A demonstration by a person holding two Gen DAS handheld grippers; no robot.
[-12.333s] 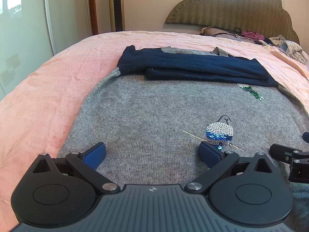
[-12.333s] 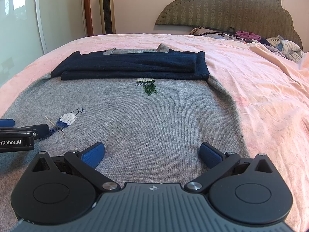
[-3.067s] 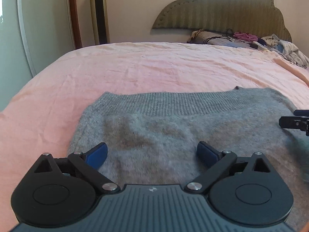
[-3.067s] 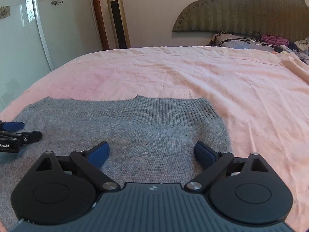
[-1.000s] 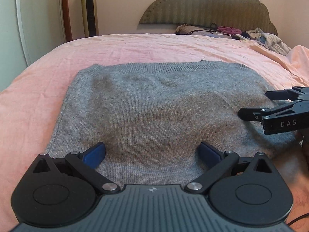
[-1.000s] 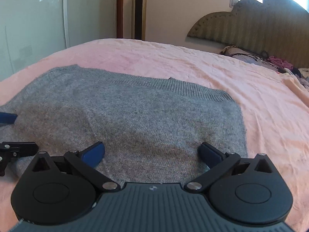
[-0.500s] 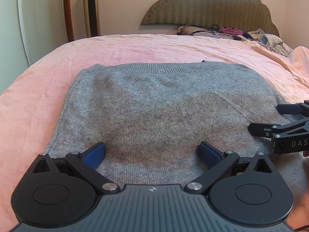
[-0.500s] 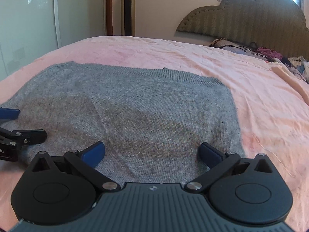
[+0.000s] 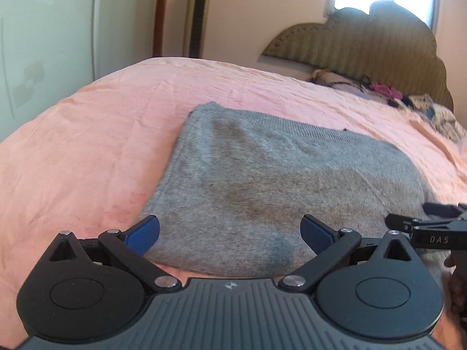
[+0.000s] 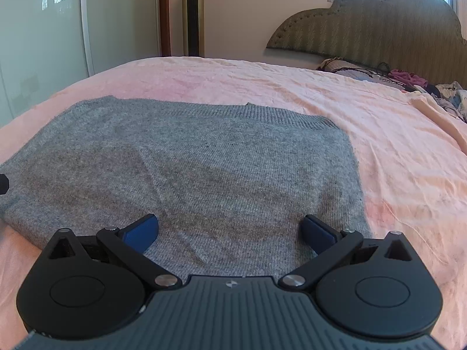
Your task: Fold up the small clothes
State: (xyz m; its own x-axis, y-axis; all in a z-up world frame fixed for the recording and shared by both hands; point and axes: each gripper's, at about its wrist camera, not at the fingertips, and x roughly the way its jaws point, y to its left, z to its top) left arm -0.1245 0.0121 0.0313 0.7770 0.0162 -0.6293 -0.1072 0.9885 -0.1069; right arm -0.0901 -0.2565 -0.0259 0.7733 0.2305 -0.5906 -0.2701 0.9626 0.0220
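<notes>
A grey knit sweater (image 9: 280, 180) lies folded flat on the pink bedsheet (image 9: 87, 151), its ribbed hem at the far edge. It also shows in the right wrist view (image 10: 204, 163). My left gripper (image 9: 230, 232) is open and empty over the sweater's near left edge. My right gripper (image 10: 229, 229) is open and empty over the sweater's near right part. The right gripper's fingers show at the right edge of the left wrist view (image 9: 420, 224). A bit of the left gripper shows at the left edge of the right wrist view (image 10: 3, 183).
A padded olive headboard (image 10: 379, 26) stands at the far end with a heap of clothes (image 10: 408, 81) below it. A gold tower fan (image 10: 192, 11) and a pale wardrobe (image 10: 43, 29) stand at the far left. The pink sheet (image 10: 394, 160) surrounds the sweater.
Since 12 s ago the sweater has been folded over, hiding its navy sleeves and sequin patches. In the last second both grippers drew back to the near edge; the left one swung left.
</notes>
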